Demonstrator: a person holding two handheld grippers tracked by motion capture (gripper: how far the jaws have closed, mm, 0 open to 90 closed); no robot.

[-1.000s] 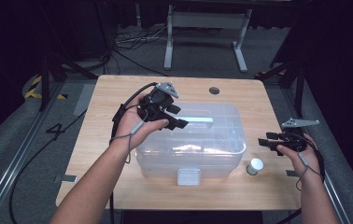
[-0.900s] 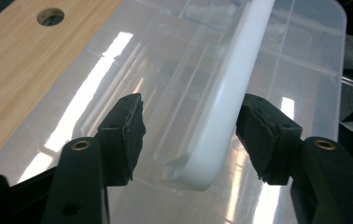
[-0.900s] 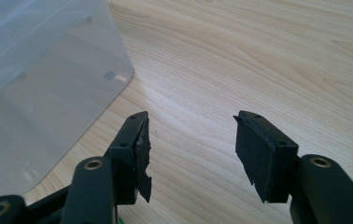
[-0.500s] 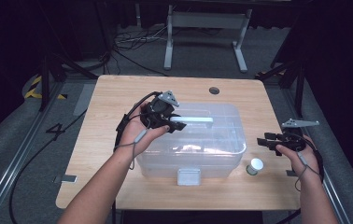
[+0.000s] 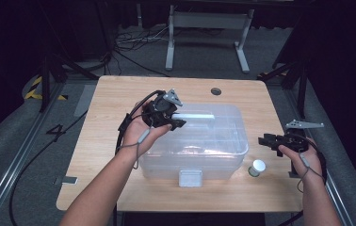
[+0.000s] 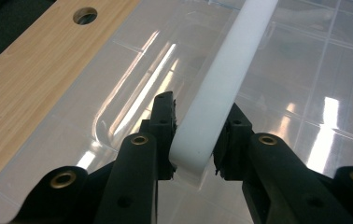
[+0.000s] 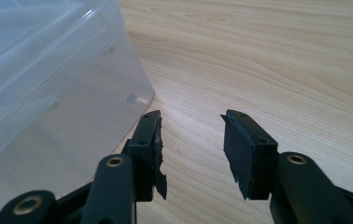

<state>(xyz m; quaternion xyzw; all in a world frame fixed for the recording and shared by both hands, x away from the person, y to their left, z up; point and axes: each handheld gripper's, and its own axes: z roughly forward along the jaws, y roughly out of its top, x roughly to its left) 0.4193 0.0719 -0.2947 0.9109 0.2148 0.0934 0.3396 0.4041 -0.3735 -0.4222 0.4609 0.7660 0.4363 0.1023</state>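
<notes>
The left gripper (image 6: 194,140) is set on top of the clear plastic box (image 5: 223,141), at the left end of the white handle (image 6: 226,74) that runs along the lid (image 6: 132,79). Its jaws have just been closing, and the handle's rounded end is now pinched between the two black pads. In the high view the same gripper (image 5: 173,123) is seen over the box's rear left part, carried by the left hand (image 5: 141,129), with the handle (image 5: 195,116) stretching away from it toward the box's right side.

The right gripper (image 7: 191,140) is held to the right of the box, near its right wall and low over the wooden table (image 7: 282,56). Its jaws have just been closing too, yet nothing lies between them and a gap remains; bare wood is seen through it. In the high view this gripper (image 5: 266,141) is aimed at the box's right side. A small white-capped jar (image 5: 257,167) stands on the table just off the box's front right corner.
</notes>
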